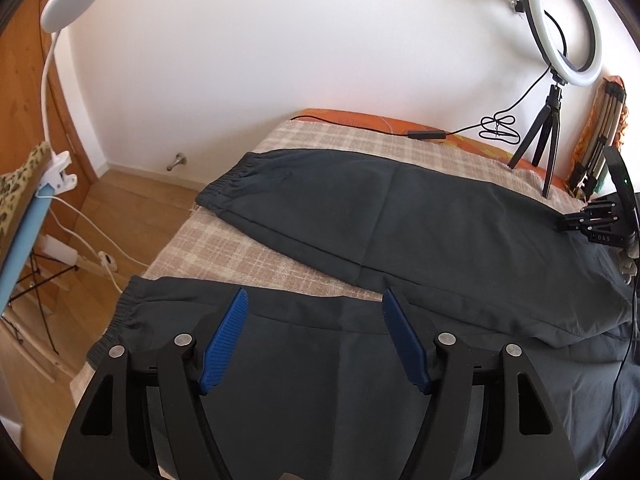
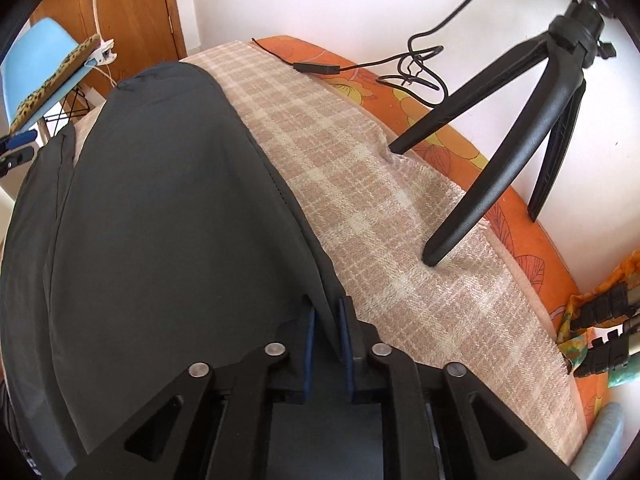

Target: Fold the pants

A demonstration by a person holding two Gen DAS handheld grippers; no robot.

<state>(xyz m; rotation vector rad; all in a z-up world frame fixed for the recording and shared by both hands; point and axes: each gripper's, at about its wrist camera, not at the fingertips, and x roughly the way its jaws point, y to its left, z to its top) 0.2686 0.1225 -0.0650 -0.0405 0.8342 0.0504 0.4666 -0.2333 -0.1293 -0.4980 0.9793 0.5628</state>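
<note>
Pants (image 1: 420, 216): dark, spread flat on the bed's checked blanket (image 1: 340, 140)
Left tool (image 1: 314, 306): blue pads wide apart over the near leg, gripping nothing
Right tool (image 2: 326, 312): pads pinched tight on the pants' edge

the pants (image 1: 420, 216) run out of the left wrist view at the lower right, waistband unseen. the ring light (image 2: 520, 120) is cut off above its tripod in the right wrist view. the right gripper (image 2: 326, 316) hides the pinched hem between its jaws.
</note>
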